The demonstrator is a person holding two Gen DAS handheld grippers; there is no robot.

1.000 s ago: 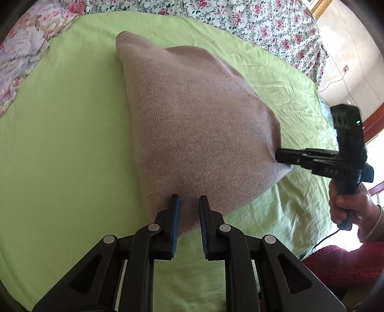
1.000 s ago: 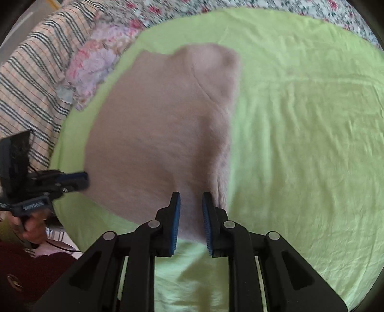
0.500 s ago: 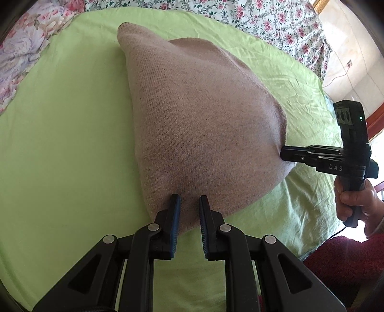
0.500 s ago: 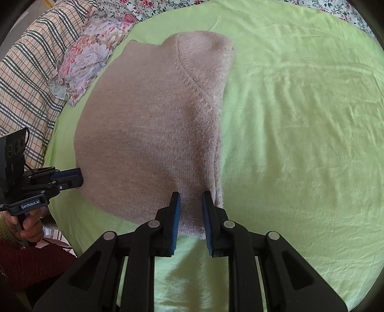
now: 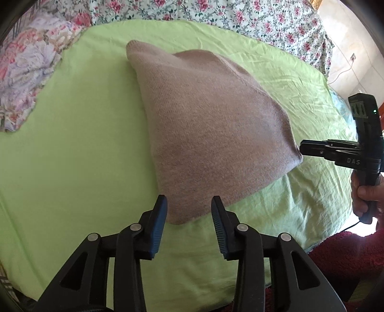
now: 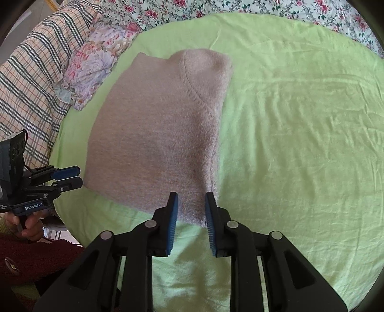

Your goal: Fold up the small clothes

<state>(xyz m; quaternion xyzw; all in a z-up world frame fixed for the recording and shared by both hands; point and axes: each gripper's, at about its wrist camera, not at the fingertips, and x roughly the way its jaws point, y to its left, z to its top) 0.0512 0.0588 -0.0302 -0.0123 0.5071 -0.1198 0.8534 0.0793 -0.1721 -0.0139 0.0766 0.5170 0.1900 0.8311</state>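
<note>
A folded beige knit sweater [image 5: 204, 134] lies flat on the green sheet [image 5: 72, 144]; it also shows in the right wrist view [image 6: 156, 144]. My left gripper [image 5: 189, 204] is open, its fingers on either side of the sweater's near corner. My right gripper [image 6: 190, 195] is open around the sweater's other near corner. The right gripper shows at the right of the left wrist view [image 5: 302, 150]. The left gripper shows at the left of the right wrist view [image 6: 76, 176], open beside the sweater's edge.
The green sheet [image 6: 300, 144] covers a bed. A floral pillow [image 5: 26, 79] and a plaid blanket [image 6: 26, 79] lie at its left. A floral quilt [image 5: 240, 21] runs along the far side. The bed's near edge is just below the sweater.
Both grippers were shut on the sweater's near corners and have opened, letting the sweater go. The sweater has settled flat on the sheet.
</note>
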